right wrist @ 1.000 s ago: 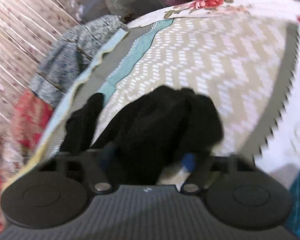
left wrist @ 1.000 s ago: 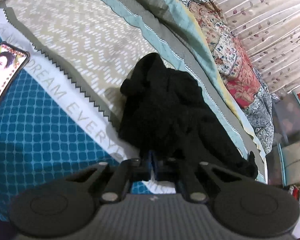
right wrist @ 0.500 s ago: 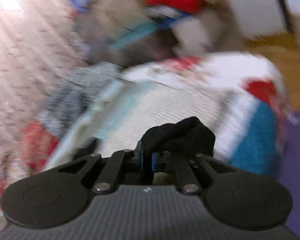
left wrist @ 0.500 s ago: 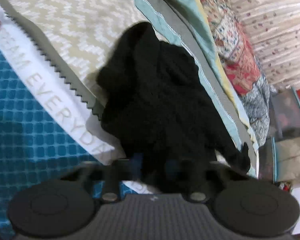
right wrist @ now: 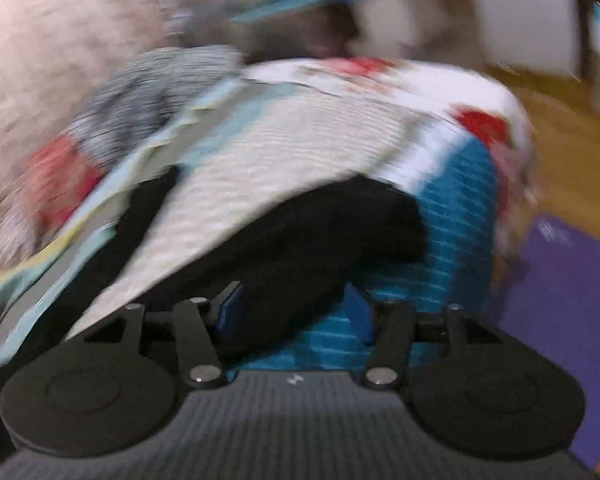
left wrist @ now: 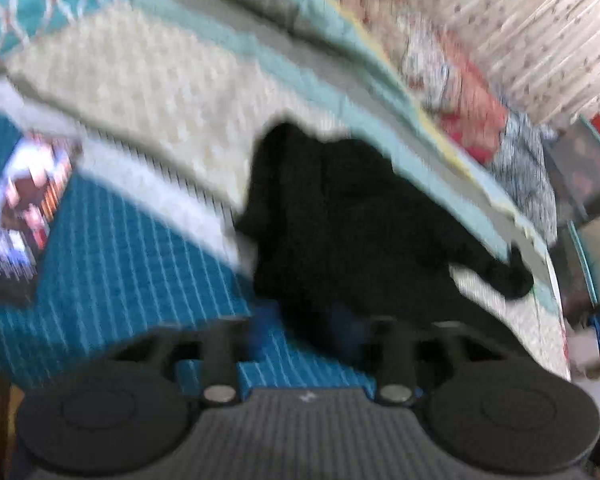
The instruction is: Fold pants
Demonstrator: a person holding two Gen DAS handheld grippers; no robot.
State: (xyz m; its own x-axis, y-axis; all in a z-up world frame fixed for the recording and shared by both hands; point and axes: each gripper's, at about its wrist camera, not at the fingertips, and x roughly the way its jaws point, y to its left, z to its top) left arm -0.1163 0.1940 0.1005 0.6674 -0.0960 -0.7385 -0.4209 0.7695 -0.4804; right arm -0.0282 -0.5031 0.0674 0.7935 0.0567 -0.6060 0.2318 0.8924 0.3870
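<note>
The black pants (left wrist: 352, 216) lie crumpled on the patterned bedspread (left wrist: 140, 92). In the left wrist view my left gripper (left wrist: 300, 324) is open, its blue pads apart at the near edge of the heap, with cloth lying between them. In the right wrist view the pants (right wrist: 320, 232) stretch from the near edge up to the left. My right gripper (right wrist: 296, 308) is open, its blue pads (right wrist: 232, 304) either side of a fold of the black cloth. Both views are blurred by motion.
A phone (left wrist: 24, 200) with a lit screen lies on the blue part of the bedspread at the left. A floral quilt (left wrist: 460, 92) is bunched along the far side by the curtain (left wrist: 540, 28). A purple mat (right wrist: 564, 312) lies on the floor beyond the bed's end.
Both grippers have opened: each was shut on the black cloth half a second ago, and the pads now stand apart. The right gripper has come down with the pants toward the bed.
</note>
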